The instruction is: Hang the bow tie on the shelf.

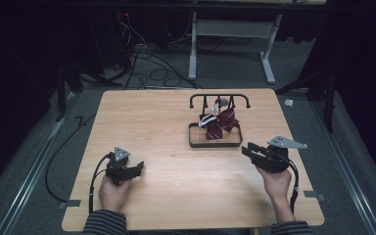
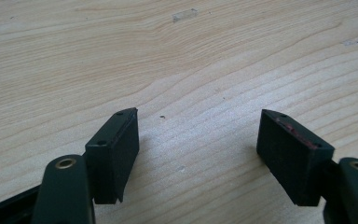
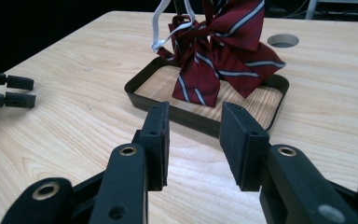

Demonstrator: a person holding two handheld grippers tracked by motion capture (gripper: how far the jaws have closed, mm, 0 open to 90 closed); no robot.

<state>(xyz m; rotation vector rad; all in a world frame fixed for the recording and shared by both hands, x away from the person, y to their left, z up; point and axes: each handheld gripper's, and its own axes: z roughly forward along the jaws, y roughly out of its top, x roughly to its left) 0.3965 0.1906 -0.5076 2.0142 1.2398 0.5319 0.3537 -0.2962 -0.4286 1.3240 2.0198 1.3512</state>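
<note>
Both pairs of blocky black fingers (image 2: 114,149) stand apart with nothing between them: the left gripper (image 2: 198,158) gapes wide over bare pale wood grain, while the right gripper (image 3: 195,142) is about half open, its flat matte pads aimed at the tray (image 3: 200,119) just ahead. One shallow dark tray with rounded corners and a wooden floor sits on the far right part of the table (image 1: 166,147), under a single black wire rack (image 1: 219,99). From that rack hangs one glossy maroon bow tie (image 3: 223,51) with thin pale stripes and a white elastic strap (image 3: 161,28), its tails dipping into the tray.
</note>
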